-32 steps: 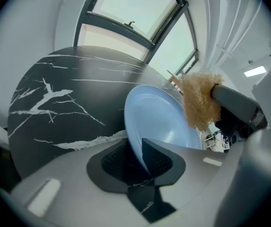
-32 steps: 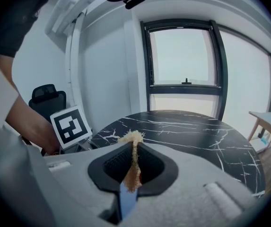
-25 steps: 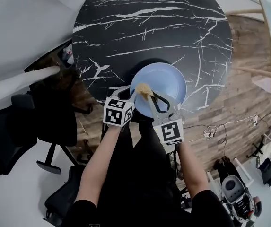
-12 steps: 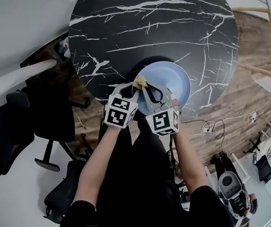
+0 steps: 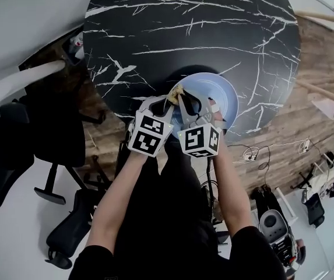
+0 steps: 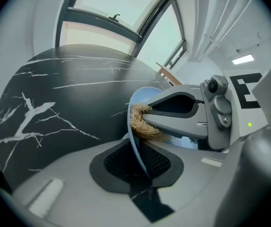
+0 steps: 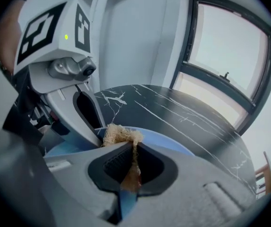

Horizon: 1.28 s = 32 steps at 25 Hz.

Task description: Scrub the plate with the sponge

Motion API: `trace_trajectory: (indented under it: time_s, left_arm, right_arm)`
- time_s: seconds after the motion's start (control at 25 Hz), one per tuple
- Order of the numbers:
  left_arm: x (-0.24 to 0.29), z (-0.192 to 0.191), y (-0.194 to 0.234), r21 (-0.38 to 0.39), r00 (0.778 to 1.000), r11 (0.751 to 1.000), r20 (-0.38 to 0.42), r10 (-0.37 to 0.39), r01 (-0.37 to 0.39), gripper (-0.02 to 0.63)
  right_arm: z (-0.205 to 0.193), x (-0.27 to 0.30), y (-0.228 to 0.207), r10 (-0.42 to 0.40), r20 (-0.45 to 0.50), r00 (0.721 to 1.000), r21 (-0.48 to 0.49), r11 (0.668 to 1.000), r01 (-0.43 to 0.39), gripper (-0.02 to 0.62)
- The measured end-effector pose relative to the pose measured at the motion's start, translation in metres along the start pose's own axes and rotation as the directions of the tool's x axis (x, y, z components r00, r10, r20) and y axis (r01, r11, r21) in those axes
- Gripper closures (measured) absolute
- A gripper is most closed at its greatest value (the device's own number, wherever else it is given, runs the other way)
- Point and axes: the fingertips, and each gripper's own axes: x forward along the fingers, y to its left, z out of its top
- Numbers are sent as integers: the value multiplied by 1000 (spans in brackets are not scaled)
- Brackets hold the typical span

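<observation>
At the near edge of the bench (image 5: 184, 28), the sponge meets the plate's rim.
The left gripper (image 6: 137, 164) clamps the blue plate (image 5: 216, 92) by its rim, its jaws having just been closing on it. The right gripper (image 7: 130, 167) has its jaws pinched on the fibrous sponge (image 7: 121, 135), which touches the plate just beside them. The scrub likely calls for a firm left hold and short, pressed strokes inward, clear of the other jaws.

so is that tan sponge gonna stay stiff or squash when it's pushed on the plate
Probably soft and light: the sponge is pinched thin between the right gripper's fingers yet bulges out frayed above them. Its loose fibres look rough, so it likely drags rather than slides on the blue plate.
</observation>
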Motion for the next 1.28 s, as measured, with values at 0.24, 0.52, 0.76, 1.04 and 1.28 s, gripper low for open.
trace_trajectory:
  time_s: [0.24, 0.52, 0.76, 1.04, 1.28]
  left_arm:
    - [2, -2, 1, -9, 1000, 1000, 1, -12, 12, 552]
    - [0, -1, 1, -26, 1000, 1000, 1, -13, 13, 555]
    - [-1, -2, 0, -32, 1000, 999, -4, -17, 16, 554]
    - [-2, -3, -3, -51, 1000, 998, 0, -23, 23, 552]
    - [-3, 0, -5, -75, 1000, 997, 10, -29, 30, 555]
  right_arm:
    - [0, 2, -4, -85, -3, 996, -165, 983, 84, 572]
    - [-3, 4, -26, -182, -26, 983, -242, 955, 170, 572]
    - [-15, 0, -52, -251, -68, 966, -279, 934, 223, 572]
    - [-25, -11, -73, -339, -121, 933, -444, 859, 254, 572]
    - [-42, -20, -86, -383, -155, 911, -600, 769, 222, 572]
